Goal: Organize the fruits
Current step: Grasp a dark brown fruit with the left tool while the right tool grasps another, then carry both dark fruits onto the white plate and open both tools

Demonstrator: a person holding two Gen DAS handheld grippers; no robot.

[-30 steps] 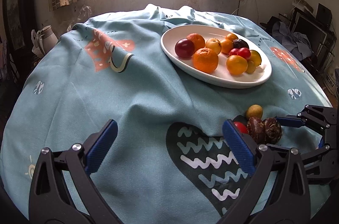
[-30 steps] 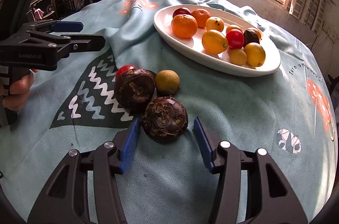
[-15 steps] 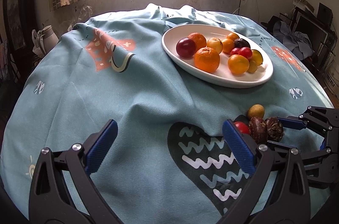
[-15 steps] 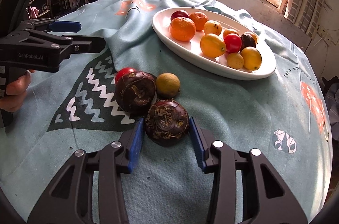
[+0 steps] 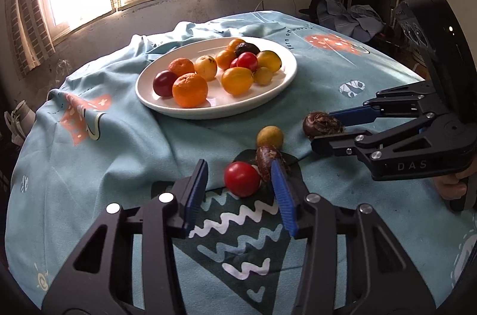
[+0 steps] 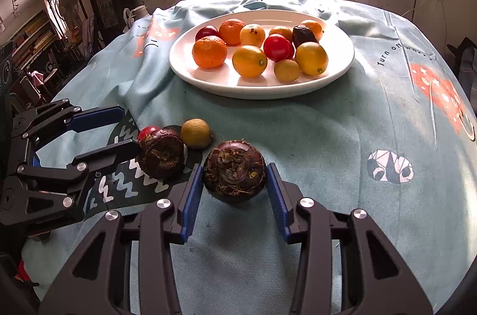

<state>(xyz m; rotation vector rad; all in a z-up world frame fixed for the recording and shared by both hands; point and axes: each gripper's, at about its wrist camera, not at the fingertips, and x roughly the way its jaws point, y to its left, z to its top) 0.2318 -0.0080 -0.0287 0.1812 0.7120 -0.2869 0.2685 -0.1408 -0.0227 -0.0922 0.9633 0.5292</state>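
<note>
dark round fruit (image 6: 234, 169) sits between the pads of the right gripper (image 6: 235, 181), pinched on both sides and seemingly just off the blue cloth (image 6: 328, 136), shadow under it. roughly round, flattish top facing the camera, no real long axis to worry about. the white plate (image 6: 184, 67) lies straight ahead past it, up the cloth, already full of oranges, yellow and red fruit; free space looks best near its front rim.

left of it on the cloth: second dark fruit (image 6: 161, 153), small yellow-green fruit (image 6: 196, 133), red tomato (image 5: 242, 178). left gripper (image 5: 238, 189) is closing, tomato between its blue pads; a gap still shows on the left pad side, so not gripped yet. its right pad sits right against the second dark fruit, might nudge it.

right hand is nearer the plate with its load.
</note>
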